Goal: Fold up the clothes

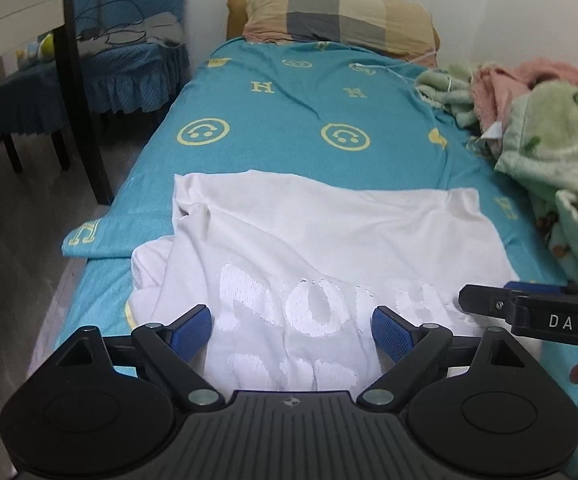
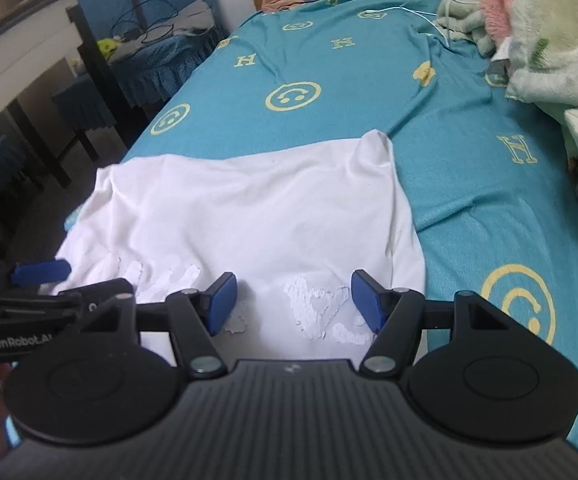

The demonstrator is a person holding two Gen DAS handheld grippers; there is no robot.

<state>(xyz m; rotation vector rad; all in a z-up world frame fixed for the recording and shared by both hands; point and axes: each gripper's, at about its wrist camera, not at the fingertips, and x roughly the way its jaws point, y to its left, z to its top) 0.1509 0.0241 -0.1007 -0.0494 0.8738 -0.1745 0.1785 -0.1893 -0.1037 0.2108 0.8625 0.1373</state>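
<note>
I am holding my left gripper (image 1: 291, 330) over the near part of the white T-shirt (image 1: 329, 232), its blue pads spread wide with nothing pinched between them; my right gripper (image 2: 293, 300) is hovering beside it in the same way, jaws apart and gripping nothing. The T-shirt is lying on the teal bedsheet (image 1: 289, 112) with its raised white lettering (image 1: 321, 304) facing up and its far edge already lying fairly straight; the left side is bunching into a loose flap near the bed's edge, and the right far corner is peaking up a little. To my eye a fold is lying in place and I am choosing the next grip; to do it well I am wanting each gripper on an outer edge of the cloth rather than the middle, pinching all the layers at once, lifting both sides evenly, and keeping clear of the fleece blanket (image 1: 561, 152) heaped on the right.
</note>
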